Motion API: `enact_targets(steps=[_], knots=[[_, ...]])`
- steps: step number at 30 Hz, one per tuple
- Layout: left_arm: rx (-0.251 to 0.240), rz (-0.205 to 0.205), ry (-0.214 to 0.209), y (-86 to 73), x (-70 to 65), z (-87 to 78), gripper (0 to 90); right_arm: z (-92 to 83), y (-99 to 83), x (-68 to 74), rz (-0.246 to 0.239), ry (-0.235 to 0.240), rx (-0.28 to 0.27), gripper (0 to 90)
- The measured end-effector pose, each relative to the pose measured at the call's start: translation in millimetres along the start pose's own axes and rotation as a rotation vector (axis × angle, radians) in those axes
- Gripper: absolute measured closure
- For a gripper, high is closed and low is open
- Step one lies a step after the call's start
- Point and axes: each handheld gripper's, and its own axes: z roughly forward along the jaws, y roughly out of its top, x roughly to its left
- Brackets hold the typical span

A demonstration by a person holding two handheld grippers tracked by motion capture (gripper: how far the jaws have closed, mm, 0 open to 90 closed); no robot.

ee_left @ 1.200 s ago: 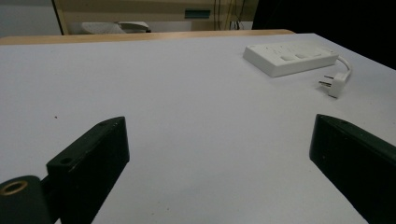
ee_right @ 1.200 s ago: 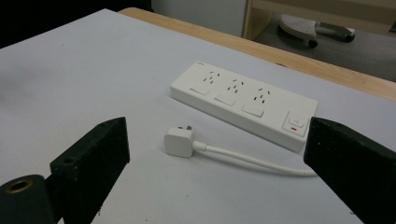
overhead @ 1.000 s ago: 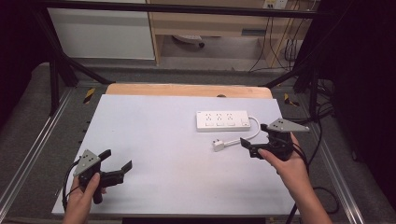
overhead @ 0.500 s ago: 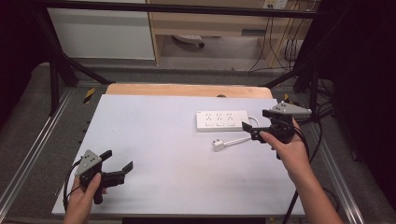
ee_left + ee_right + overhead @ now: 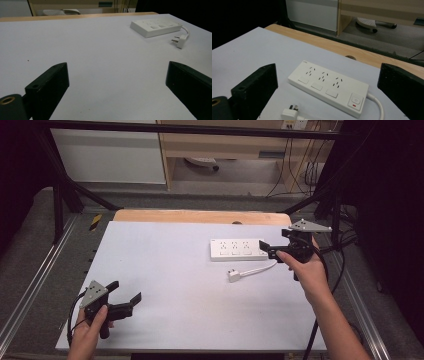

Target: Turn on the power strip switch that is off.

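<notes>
A white power strip (image 5: 236, 249) with three sockets lies flat at the back right of the white table (image 5: 175, 265). Its short cable curls round to a white plug (image 5: 234, 276) lying just in front of it. My right gripper (image 5: 267, 249) hovers at the strip's right end, open, its jaws wide apart and pointing at the strip (image 5: 329, 87) and the plug (image 5: 289, 113). My left gripper (image 5: 125, 291) rests low at the front left, open and holding nothing. In the left gripper view the strip (image 5: 156, 25) and plug (image 5: 179, 41) lie far off to the right.
A wooden strip (image 5: 200, 216) with a small hole (image 5: 350, 57) runs along the table's far edge. Metal rails (image 5: 30, 290) flank the table. Behind it stand a white cabinet (image 5: 107, 155) and a desk, with cables (image 5: 300, 170) hanging at the back right.
My right gripper has moved away from the person and slightly right, from beside the plug up to the power strip's right end. The left gripper has stayed put.
</notes>
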Motion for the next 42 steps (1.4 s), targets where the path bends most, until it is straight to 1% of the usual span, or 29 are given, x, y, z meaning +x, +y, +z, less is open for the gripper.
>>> enact_targets(steps=[1,4,6,7,10,11,13,14,15,16,19,20,21,22,29,30,31,32,35,38,42], knots=[[-0.003,0.001,-0.001,0.2,-0.5,-0.2,4.9,2.3,2.5,-1.5,0.004,-0.005,-0.002,5.0],[-0.007,0.009,0.002,0.8,-1.1,-0.8,4.9,4.5,5.0,-3.2,0.011,-0.009,-0.003,5.4],[-0.008,0.005,0.006,0.6,-0.5,-0.6,4.9,7.4,6.9,-5.9,0.018,-0.011,-0.005,5.7],[-0.006,0.001,0.003,0.3,-0.1,-0.2,4.9,11.3,8.4,-8.7,0.02,-0.02,0.004,5.9],[0.0,0.002,0.002,-0.1,-0.1,0.2,4.9,14.6,9.0,-10.7,0.02,-0.026,0.006,6.5],[0.0,0.004,0.001,0.0,-0.3,0.4,4.9,18.0,8.6,-12.5,0.033,-0.031,0.007,7.1],[0.001,0.006,-0.003,0.1,-0.9,0.6,4.9,19.9,7.9,-12.8,0.037,-0.039,0.005,7.2],[0.002,0.006,-0.004,0.0,-1.1,0.8,4.9,24.4,5.8,-13.7,0.037,-0.055,0.006,11.1],[0.004,0.007,-0.004,-0.1,-1.0,0.9,4.9,27.0,4.7,-14.0,0.034,-0.058,0.008,12.9],[0.006,0.008,-0.004,-0.3,-0.9,1.1,4.9,27.0,4.7,-14.0,0.034,-0.058,0.008,12.9],[0.007,0.006,-0.004,-0.4,-0.7,1.0,4.9,36.4,2.4,-15.7,0.024,-0.073,0.022,17.1],[0.007,0.006,-0.005,-0.4,-0.6,1.0,4.9,39.8,1.8,-16.4,0.022,-0.075,0.028,19.0],[0.009,0.006,-0.005,-0.5,-0.5,1.2,4.9,47.0,0.4,-18.1,0.02,-0.075,0.041,20.5],[0.013,0.006,-0.003,-0.6,-0.5,1.3,4.9,47.0,0.4,-18.1,0.02,-0.075,0.041,20.5],[0.019,0.009,-0.01,-1.2,-1.3,3.1,4.9,69.1,-8.5,-26.6,0.025,-0.074,0.087,26.9],[0.02,0.008,-0.011,-1.4,-1.4,3.3,4.9,74.7,-11.5,-29.5,0.036,-0.075,0.096,30.3],[0.023,0.01,-0.011,-1.5,-1.3,3.6,4.9,77.6,-12.9,-30.9,0.039,-0.077,0.101,31.9],[0.026,0.014,-0.011,-1.6,-1.3,3.8,4.9,77.6,-12.9,-30.9,0.039,-0.077,0.101,31.9],[0.029,0.018,-0.009,-1.7,-1.8,4.2,4.9,83.5,-16.0,-34.0,0.035,-0.089,0.118,36.2],[0.032,0.023,-0.01,-1.6,-2.1,4.3,4.9,86.1,-17.6,-36.7,0.041,-0.089,0.121,39.7],[0.042,0.031,-0.009,-2.1,-2.5,5.4,5.0,88.1,-19.1,-38.3,0.045,-0.086,0.127,46.6]])
